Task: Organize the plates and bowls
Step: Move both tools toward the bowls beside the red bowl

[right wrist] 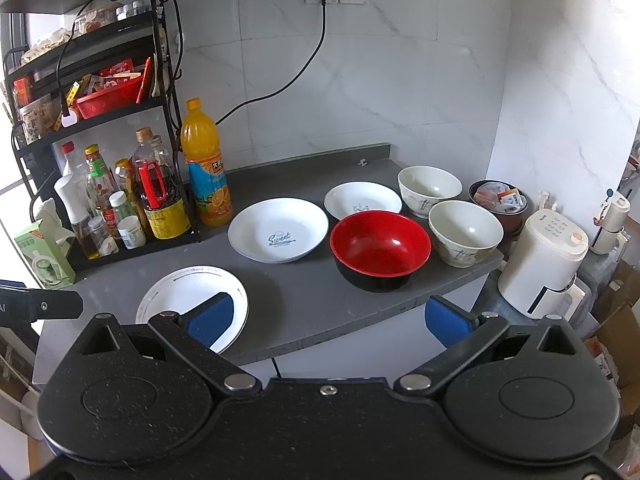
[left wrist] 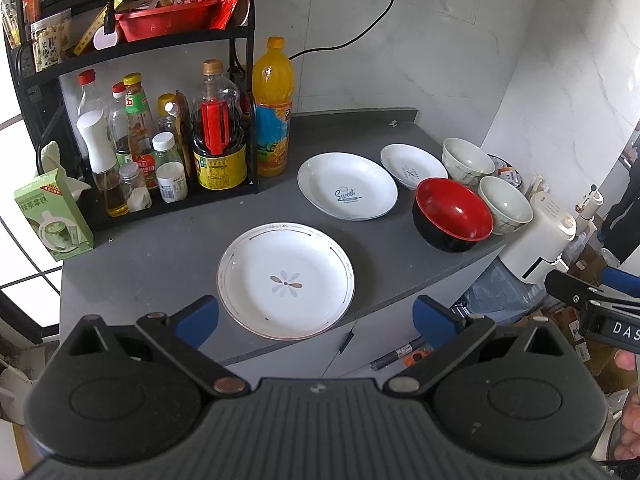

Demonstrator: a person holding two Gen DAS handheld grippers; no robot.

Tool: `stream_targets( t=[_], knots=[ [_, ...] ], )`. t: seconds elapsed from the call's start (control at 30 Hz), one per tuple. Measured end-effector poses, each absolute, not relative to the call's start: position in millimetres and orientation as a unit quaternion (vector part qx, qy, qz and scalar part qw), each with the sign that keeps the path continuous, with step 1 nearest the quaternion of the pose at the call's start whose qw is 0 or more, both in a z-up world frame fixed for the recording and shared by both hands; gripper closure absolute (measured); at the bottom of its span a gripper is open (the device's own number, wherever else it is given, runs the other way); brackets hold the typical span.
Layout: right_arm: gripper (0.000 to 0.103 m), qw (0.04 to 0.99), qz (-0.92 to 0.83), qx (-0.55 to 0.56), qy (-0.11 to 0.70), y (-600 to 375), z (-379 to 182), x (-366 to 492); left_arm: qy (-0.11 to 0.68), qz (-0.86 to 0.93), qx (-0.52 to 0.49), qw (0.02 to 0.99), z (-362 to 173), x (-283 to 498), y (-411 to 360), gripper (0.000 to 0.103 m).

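Three plates (left wrist: pixel 285 280) and three bowls (right wrist: pixel 380 249) sit on the counter (left wrist: pixel 160 264)

Both grippers hang level, side by side, the left gripper (left wrist: pixel 316 316) and the right gripper (right wrist: pixel 328 316) each with blue-padded jaws spread wide, empty, fingers pointing forward.

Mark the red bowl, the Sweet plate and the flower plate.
red bowl (right wrist: pixel 380 246), right wrist view, inner red wall.
Sweet plate (right wrist: pixel 279 229), right wrist view, centre near lettering.
flower plate (left wrist: pixel 285 280), left wrist view, centre flower.
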State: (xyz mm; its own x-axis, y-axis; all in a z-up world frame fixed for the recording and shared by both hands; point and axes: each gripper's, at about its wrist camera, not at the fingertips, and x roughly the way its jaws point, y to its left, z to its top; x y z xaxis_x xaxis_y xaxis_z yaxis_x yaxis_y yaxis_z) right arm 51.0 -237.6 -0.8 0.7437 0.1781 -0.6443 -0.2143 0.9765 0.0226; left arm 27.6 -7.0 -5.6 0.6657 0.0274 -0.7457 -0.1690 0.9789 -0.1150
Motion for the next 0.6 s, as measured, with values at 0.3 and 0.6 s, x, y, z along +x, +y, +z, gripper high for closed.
stream_targets(
  t=[0.3, 0.6],
  knots=[
    [0.0, 0.933, 0.112, -0.032, 0.341, -238.6, -4.5, 56.6, 0.405, 0.058, -0.091, 0.908, -6.4, 29.9, -5.6, 0.001],
    [0.0, 0.931, 0.116, -0.031, 0.345, -243.7, -6.6, 60.4, 0.408, 0.062, -0.095, 0.906, -7.7, 33.9, -4.1, 0.001]
  ],
)
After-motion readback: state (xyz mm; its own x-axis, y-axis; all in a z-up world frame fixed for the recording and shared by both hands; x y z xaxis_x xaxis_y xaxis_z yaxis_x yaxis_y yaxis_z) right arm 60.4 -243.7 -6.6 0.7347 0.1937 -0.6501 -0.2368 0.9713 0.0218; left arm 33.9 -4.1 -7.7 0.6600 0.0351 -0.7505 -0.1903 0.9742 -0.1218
